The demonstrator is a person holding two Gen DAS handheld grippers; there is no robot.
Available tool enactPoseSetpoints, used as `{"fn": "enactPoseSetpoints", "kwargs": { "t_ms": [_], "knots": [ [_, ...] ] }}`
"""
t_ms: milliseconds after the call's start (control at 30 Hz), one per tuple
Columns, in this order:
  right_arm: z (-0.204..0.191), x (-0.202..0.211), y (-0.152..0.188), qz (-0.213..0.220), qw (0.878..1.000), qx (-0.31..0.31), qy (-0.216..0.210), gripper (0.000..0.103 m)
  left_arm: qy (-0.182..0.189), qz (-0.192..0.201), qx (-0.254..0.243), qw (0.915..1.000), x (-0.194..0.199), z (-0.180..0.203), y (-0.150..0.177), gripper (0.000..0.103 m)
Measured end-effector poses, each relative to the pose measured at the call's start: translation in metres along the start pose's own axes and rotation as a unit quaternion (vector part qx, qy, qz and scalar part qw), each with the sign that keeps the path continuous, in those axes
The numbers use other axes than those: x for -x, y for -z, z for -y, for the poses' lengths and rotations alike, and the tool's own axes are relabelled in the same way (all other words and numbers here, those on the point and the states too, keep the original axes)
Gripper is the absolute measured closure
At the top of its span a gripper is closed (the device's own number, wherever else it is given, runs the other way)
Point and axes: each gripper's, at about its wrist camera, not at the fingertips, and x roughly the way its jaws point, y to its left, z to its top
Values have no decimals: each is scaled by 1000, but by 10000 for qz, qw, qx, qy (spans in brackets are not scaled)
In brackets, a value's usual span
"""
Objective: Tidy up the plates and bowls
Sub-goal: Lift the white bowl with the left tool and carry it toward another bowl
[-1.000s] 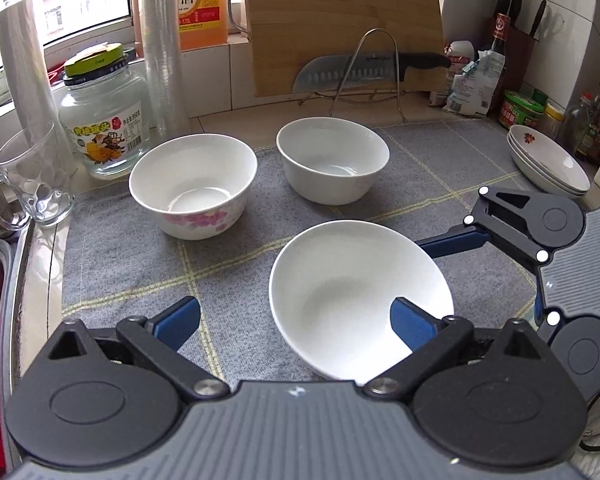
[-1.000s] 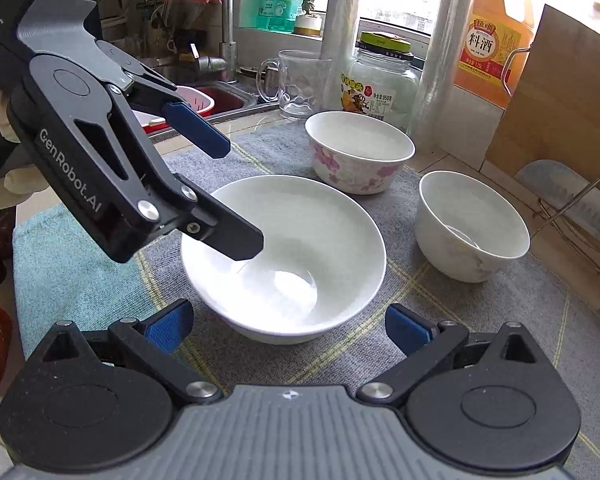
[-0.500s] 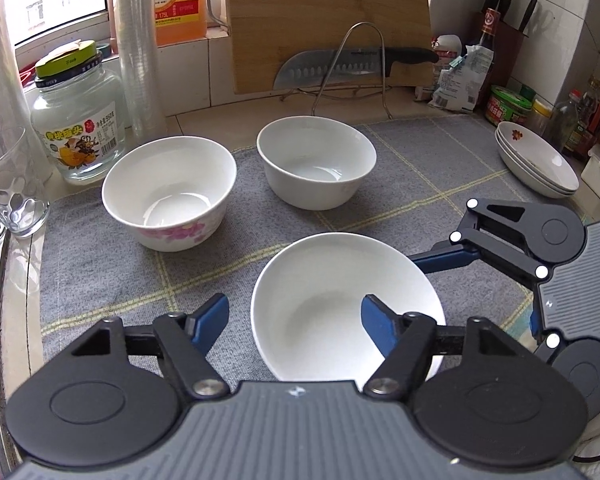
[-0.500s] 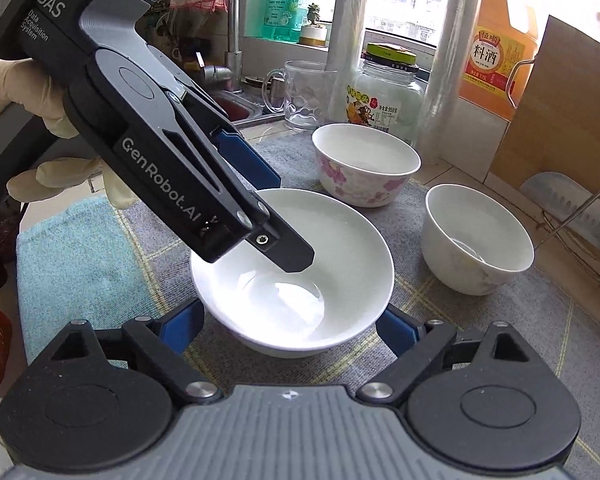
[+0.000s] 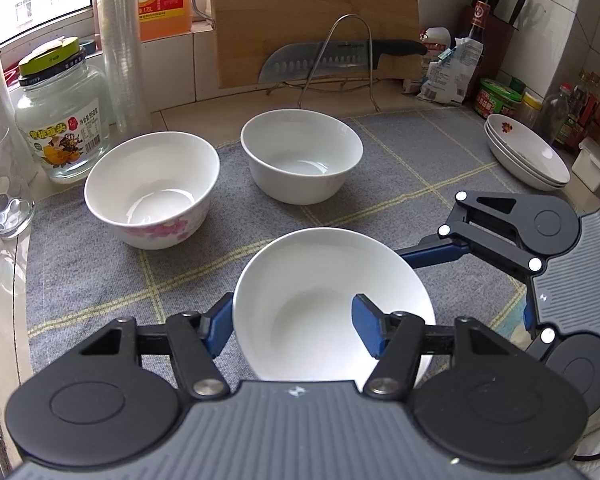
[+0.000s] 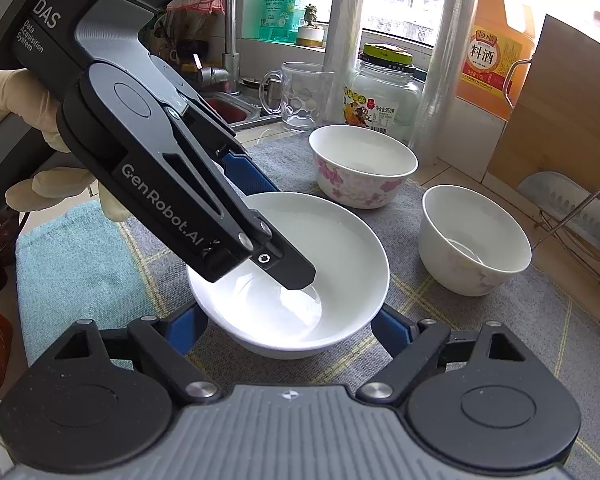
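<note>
Here, my left gripper, at the lower centre of its own view, is clenched across the wall of the shallow bowl: one blue pad lies outside the rim, the other inside the basin. My right gripper, at the lower centre of its view, has just been closing its jaws. The same bowl sits between them, and the pads appear to meet its outer wall on either side.

The bowl rests on the grey mat in the middle of both frames. The flowered bowl is at centre left, the plain bowl is above centre, and both stand apart from the held bowl. The plate stack lies at the right edge.

I judge the step to be securing this bowl before lifting it. Glazed ware is slick, so I should lift slowly and keep the bowl level. Both grips should rise together, because unequal pull could twist the rim out of the pads. The path should pass clear of the two neighbouring bowls.
</note>
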Motion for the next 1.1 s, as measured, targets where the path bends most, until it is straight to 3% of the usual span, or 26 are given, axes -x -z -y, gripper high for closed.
{"fn": "enactPoseSetpoints", "kwargs": {
  "t_ms": [533,1100],
  "knots": [
    [3,18,3,-63,9999,-48,73,12,149,14,-197,9997,3,24,-4,42],
    [33,67,41,-242,9954,-549,746,12,804,-1,-859,9931,-32,91,-35,42]
  ]
}}
